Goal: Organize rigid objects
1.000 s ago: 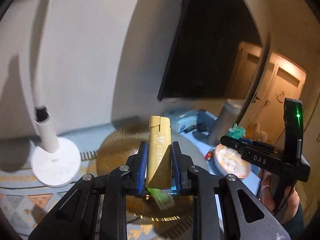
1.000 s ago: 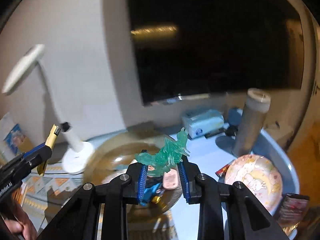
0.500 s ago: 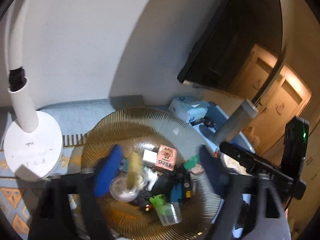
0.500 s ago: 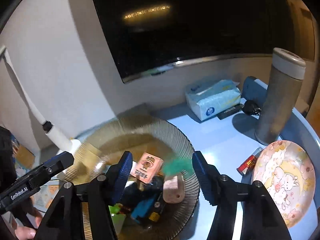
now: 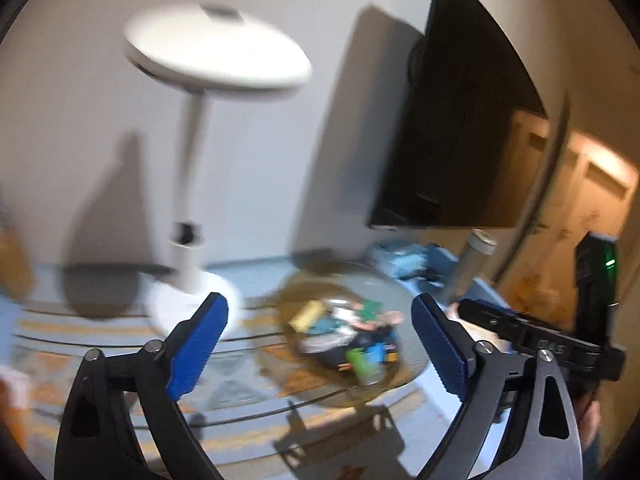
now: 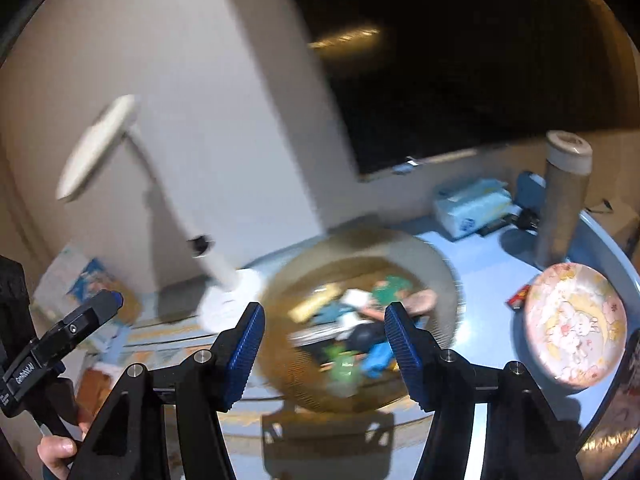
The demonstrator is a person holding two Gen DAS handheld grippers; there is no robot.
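Amber ribbed glass bowl (image 6: 444, 280) sits on the blue counter (image 6: 496, 264) just ahead of both our grippers, heaped with small rigid objects (image 6: 352, 320): a yellow lighter (image 5: 306, 314), green and blue pieces, a pink block. Our left gripper (image 5: 320, 340) hangs with its jaws widening, nothing between the blue pads. Our right gripper (image 6: 324, 344) is spread about halfway and equally empty. Left of the bowl stands a white desk lamp (image 5: 192, 248); to the right, beyond the right gripper, rest a pink plate (image 6: 572, 328) and a tall tumbler (image 6: 564, 200).
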